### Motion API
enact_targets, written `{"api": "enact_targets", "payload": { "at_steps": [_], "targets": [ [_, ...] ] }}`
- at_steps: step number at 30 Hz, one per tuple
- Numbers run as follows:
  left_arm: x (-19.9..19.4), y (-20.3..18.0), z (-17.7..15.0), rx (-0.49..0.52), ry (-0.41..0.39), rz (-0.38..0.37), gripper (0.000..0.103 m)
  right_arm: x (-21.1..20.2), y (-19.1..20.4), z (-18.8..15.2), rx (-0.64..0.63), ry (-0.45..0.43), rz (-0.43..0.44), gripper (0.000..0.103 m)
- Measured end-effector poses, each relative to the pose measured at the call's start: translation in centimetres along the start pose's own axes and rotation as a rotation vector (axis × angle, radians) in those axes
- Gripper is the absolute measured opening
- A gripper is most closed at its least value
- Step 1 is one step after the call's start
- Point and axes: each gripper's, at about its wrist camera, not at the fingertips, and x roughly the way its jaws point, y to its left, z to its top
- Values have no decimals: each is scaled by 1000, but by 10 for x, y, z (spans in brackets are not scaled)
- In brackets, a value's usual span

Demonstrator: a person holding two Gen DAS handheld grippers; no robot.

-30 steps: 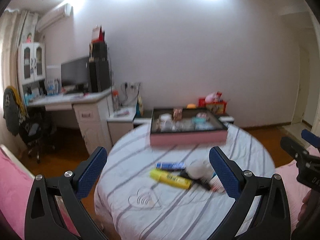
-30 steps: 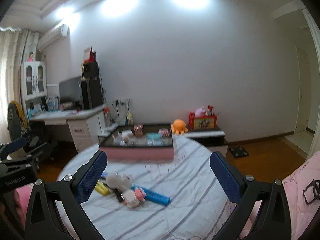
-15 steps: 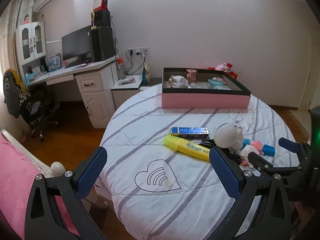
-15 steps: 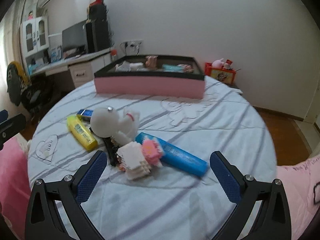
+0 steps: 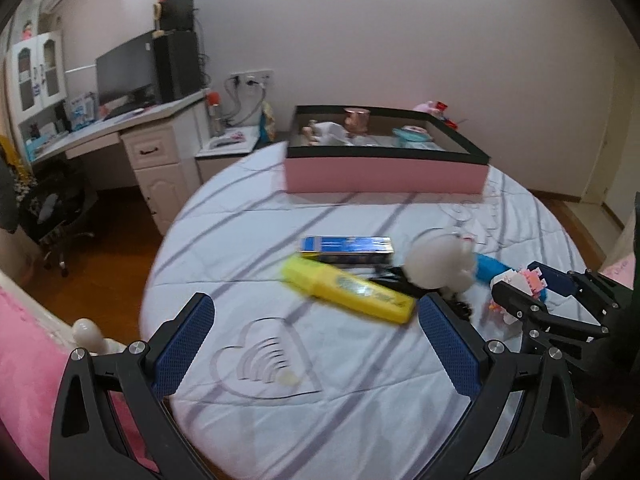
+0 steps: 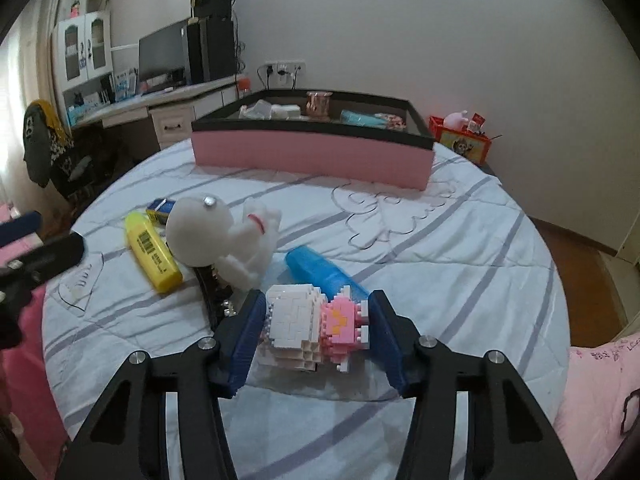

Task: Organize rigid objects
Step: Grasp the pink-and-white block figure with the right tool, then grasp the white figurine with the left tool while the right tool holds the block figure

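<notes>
A white and pink brick figure [image 6: 308, 324] lies on the round striped bed cover [image 6: 440, 248], between the blue pads of my right gripper [image 6: 317, 308]. Its jaws are closing and both pads touch the figure's sides. Beside it lie a blue tube [image 6: 324, 276], a white plush [image 6: 224, 236], a yellow marker-shaped case [image 5: 348, 292], a blue box [image 5: 346, 249] and a black item [image 6: 212, 292] partly under the plush. My left gripper [image 5: 315, 300] hovers open and empty above the heart print, just short of the yellow case.
A pink box with a black rim [image 5: 384, 176] holding several small things stands at the far side of the bed. A desk [image 5: 132, 132] with a monitor and a chair [image 5: 52, 208] are on the left. A pink blanket [image 6: 600, 392] lies at the right edge.
Both grippers came down toward the bed and tilted downward. The right gripper's jaws went from wide open to closed around the brick figure. The left jaws stayed open.
</notes>
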Motion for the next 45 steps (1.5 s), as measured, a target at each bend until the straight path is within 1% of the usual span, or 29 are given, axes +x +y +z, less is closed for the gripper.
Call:
{"api": "enact_targets", "payload": {
  "at_steps": [5, 7, 12, 14, 16, 19, 21, 22, 23, 24, 25, 27, 28, 29, 32, 37, 43, 45],
  "targets": [
    [12, -26, 10, 6, 9, -67, 103, -12, -24, 0, 32, -24, -30, 54],
    [21, -38, 15, 28, 24, -71, 103, -13, -34, -1, 47, -25, -43, 55],
    [43, -66, 21, 110, 47, -37, 103, -14, -61, -9, 106, -20, -50, 55],
    [53, -78, 22, 157, 70, -6, 103, -13, -69, -10, 125, -20, -43, 55],
    [59, -86, 21, 197, 75, 10, 103, -11, -74, -11, 138, -13, -40, 55],
    [68, -92, 20, 233, 87, 49, 103, -8, -80, -12, 153, -13, -24, 55],
    [75, -93, 20, 243, 118, 70, 103, -6, -82, -11, 157, -16, -18, 55],
    [79, -92, 20, 242, 135, 62, 103, -4, -82, -10, 156, -13, -13, 55],
    [82, -91, 20, 236, 151, 47, 97, -3, -83, -10, 156, -14, -10, 55],
    [83, -90, 20, 230, 159, 40, 94, -2, -83, -9, 158, -15, -9, 55],
    [85, -87, 21, 215, 167, 21, 89, -1, -83, -8, 158, -14, -7, 55],
    [86, -84, 22, 195, 171, -13, 81, -1, -84, -8, 163, -14, -4, 55],
    [84, -82, 23, 187, 161, -16, 74, 0, -83, -8, 163, -13, -4, 55],
    [84, -83, 24, 182, 154, -13, 72, 0, -84, -9, 165, -13, -4, 55],
    [81, -78, 24, 151, 146, -42, 72, -1, -84, -8, 162, -13, -9, 55],
    [63, -62, 27, 72, 77, -84, 72, -6, -79, -5, 152, -28, -18, 55],
    [44, -49, 28, 45, 38, -109, 71, -16, -69, 2, 132, -51, -12, 54],
    [37, -44, 26, 37, 24, -117, 71, -20, -67, 3, 130, -59, -17, 53]
  ]
}}
